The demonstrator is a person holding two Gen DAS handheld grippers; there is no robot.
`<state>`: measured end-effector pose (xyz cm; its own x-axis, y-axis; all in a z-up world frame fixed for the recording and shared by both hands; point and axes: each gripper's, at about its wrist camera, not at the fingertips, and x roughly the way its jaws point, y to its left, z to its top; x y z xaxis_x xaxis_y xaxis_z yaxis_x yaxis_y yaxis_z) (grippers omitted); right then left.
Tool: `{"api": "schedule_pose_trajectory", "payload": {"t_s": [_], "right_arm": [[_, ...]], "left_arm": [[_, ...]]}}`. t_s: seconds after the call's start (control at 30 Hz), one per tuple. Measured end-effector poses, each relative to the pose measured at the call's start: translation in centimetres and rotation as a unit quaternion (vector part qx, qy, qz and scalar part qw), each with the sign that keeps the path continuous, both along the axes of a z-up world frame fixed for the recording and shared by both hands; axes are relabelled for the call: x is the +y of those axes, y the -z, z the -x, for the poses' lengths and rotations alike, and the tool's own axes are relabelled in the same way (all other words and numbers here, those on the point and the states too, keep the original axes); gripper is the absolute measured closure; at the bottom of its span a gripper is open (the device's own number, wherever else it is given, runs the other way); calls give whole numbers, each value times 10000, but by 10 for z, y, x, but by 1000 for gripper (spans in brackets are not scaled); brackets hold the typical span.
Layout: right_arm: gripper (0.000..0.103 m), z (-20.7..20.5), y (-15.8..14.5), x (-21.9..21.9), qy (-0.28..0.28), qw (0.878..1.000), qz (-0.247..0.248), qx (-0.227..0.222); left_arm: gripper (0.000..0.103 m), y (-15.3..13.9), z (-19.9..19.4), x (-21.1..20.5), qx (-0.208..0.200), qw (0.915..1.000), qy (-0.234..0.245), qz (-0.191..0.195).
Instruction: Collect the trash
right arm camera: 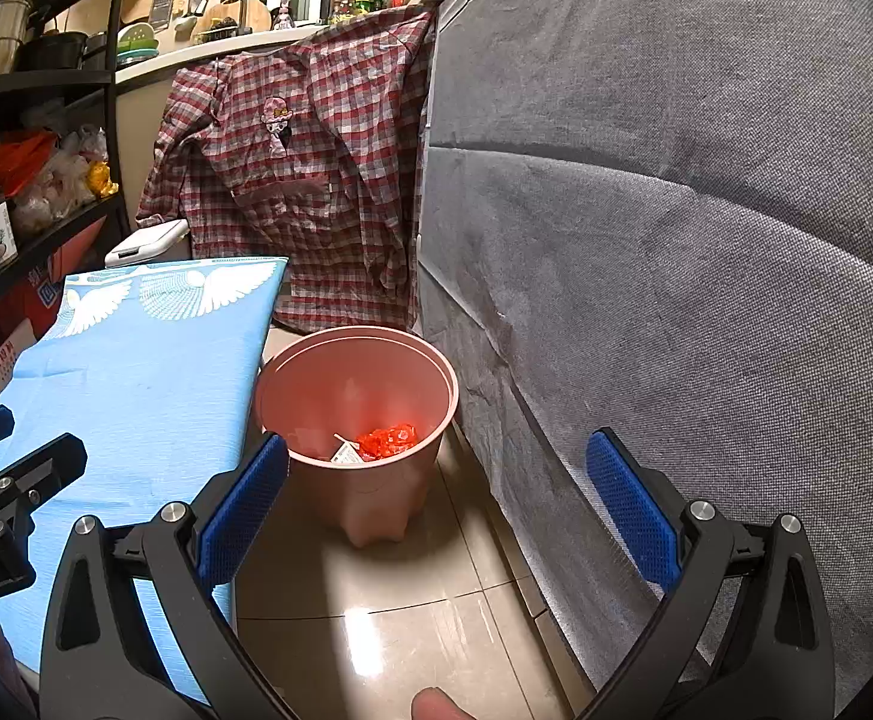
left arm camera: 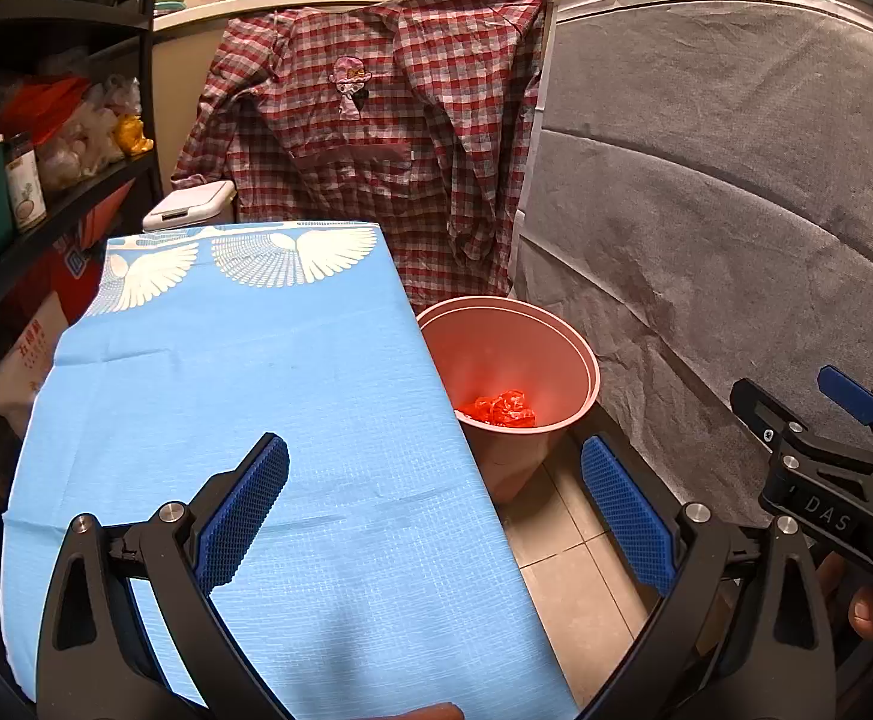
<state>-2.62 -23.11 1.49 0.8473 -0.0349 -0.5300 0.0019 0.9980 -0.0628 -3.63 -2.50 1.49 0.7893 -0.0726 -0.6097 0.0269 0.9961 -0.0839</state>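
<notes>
Round pink plastic bin (right arm camera: 357,420) standing upright, table edge hiding its left side, crumpled red wrapper (right arm camera: 387,441) inside, my left gripper (left arm camera: 433,510) and right gripper (right arm camera: 436,510) both spread wide, holding nothing.

Black tongs (left arm camera: 433,510) – blue textured pads (left arm camera: 244,516), silver screws, "DAS" marking (left arm camera: 829,513).

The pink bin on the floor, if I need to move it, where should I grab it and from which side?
Probably pinch the pink bin's rim from above, on the near or right side. It stands upright and open, the thin lip suits open jaws, while the blue-covered table crowds its left.
</notes>
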Motion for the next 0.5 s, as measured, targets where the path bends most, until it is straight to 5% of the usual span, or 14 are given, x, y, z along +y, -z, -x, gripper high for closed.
{"api": "schedule_pose_trajectory", "payload": {"t_s": [0.5], "right_arm": [[5,-2,0,-4,8,10000,-4,7]], "left_arm": [[8,1,0,-2,3,10000,21,-54]]}}
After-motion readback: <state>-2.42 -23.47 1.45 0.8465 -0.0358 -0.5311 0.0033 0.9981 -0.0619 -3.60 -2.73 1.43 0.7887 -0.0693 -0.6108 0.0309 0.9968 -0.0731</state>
